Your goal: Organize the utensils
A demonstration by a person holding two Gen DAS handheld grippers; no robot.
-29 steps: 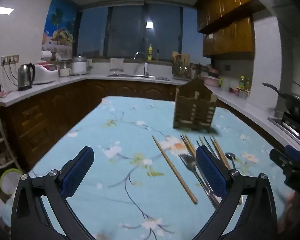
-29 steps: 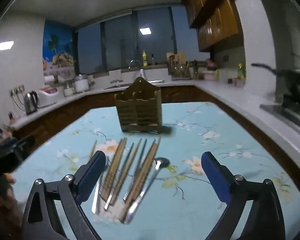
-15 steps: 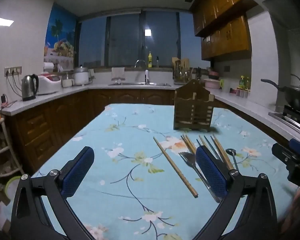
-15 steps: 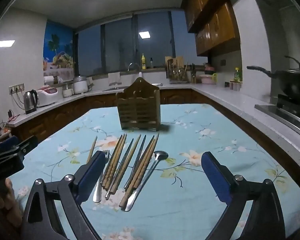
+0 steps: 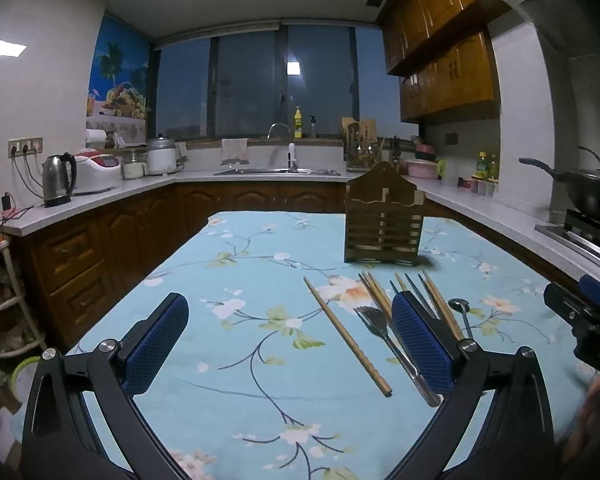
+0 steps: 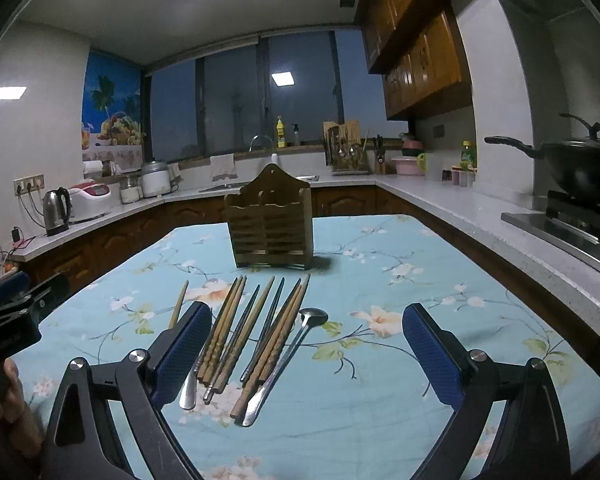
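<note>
Above a table covered in a light blue floral cloth (image 5: 260,256), two hand-held grippers hover, each with blue padded fingers spread wide apart and holding nothing. From its own camera, the left gripper (image 5: 288,346) frames bare cloth and a single wooden chopstick (image 5: 346,334) lying at a slant, apart from the rest. Just beyond its right finger lies a metal fork (image 5: 384,340). The right gripper (image 6: 306,350) hangs over the main group of utensils: a row of wooden chopsticks (image 6: 256,332) lying side by side, nearly parallel, with a metal spoon (image 6: 292,354) at the row's right edge, its bowl pointing away from the camera. Beyond the utensils, further up the table, stands an upright slatted wooden utensil holder (image 6: 270,228), divided into two compartments. Around the table run white kitchen counters with dark wood cabinets; a kettle (image 5: 58,180) sits on the left counter and a black wok (image 6: 580,168) on the stove at right.
</note>
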